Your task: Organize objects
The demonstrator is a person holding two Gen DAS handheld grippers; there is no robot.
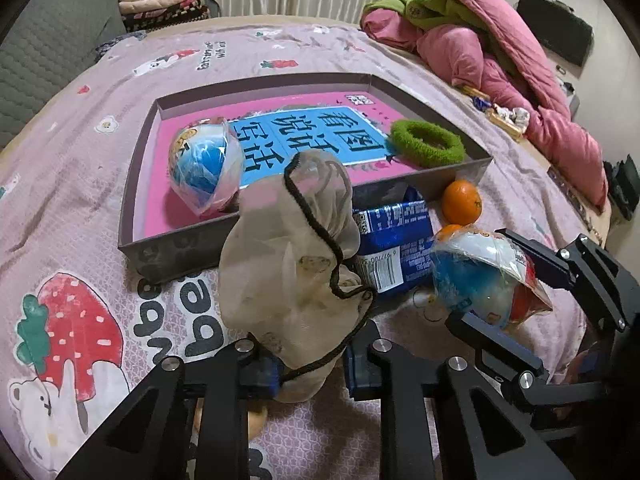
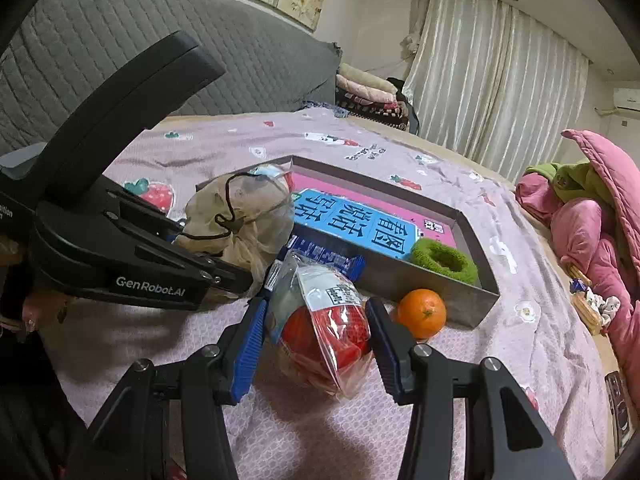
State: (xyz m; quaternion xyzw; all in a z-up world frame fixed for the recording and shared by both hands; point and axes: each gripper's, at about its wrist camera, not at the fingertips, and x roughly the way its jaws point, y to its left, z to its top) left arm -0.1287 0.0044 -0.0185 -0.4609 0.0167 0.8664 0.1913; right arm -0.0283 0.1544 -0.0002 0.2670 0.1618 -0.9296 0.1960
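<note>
My left gripper (image 1: 314, 372) is shut on the bottom of a beige mesh drawstring bag (image 1: 288, 248), which stands up against the front wall of a shallow grey box (image 1: 168, 252). My right gripper (image 2: 316, 336) is shut on a plastic-wrapped red and blue toy ball (image 2: 324, 320), with both blue pads against the wrapper. In the left wrist view that ball (image 1: 488, 280) sits right of the bag. Inside the box lie a pink and blue book (image 1: 312, 136), a second wrapped ball (image 1: 206, 168) and a green fuzzy ring (image 1: 426, 142).
An orange (image 2: 422, 312) and a blue snack packet (image 1: 394, 240) lie on the bedspread against the box's front wall. A pink quilt (image 1: 500, 52) is heaped at the right, with small items (image 1: 504, 116) beside it. Folded blankets (image 1: 160, 0) are stacked at the far end.
</note>
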